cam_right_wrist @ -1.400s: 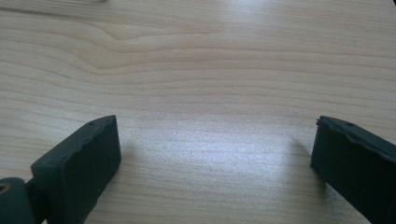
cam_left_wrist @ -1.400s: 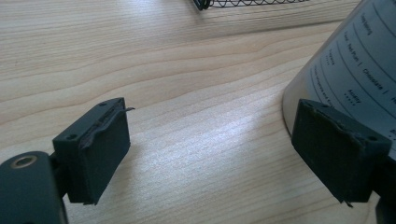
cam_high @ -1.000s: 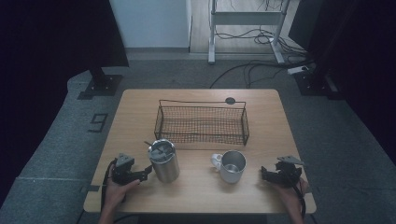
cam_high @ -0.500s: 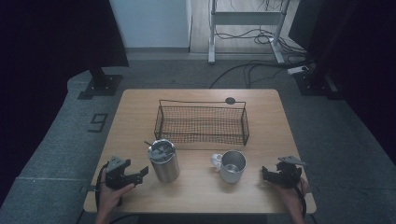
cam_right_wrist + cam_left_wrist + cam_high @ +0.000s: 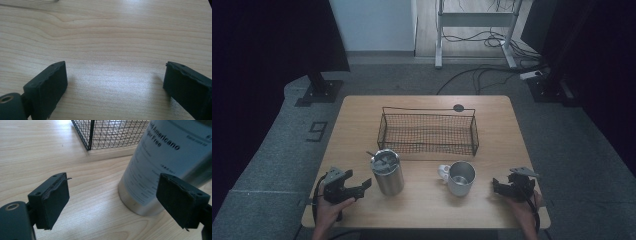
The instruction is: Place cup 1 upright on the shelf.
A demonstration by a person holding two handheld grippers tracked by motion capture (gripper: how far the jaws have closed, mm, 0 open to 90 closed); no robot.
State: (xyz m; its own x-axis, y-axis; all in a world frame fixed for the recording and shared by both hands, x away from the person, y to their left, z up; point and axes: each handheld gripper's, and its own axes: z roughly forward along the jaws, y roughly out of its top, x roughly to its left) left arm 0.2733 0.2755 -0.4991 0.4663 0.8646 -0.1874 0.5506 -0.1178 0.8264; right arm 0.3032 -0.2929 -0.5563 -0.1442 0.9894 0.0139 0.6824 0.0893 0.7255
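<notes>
- Wooden table (image 5: pixel 362 120) on a grey carpeted floor, dark stuff all round the edges.
- Black wire basket (image 5: pixel 428 132) sits mid-table, looks empty as far as I can see through the mesh.
- Steel tumbler (image 5: pixel 387 171) stands upright just in front of the basket's left end, lid on with something thin poking out; can't see inside.
- Steel mug (image 5: pixel 460 177) stands in front of the basket's right end, handle pointing left, looks empty.
- Left gripper (image 5: pixel 360 187) is just left of the tumbler, jaws spread wide, holding nothing. In the left gripper view its right-hand pad overlaps the tumbler (image 5: pixel 170 160); can't tell if it's touching.
- Right gripper (image 5: pixel 497 186) is right of the mug, a bit apart. Jaws have just been closing some, but are parted over bare wood, nothing between them.
</notes>
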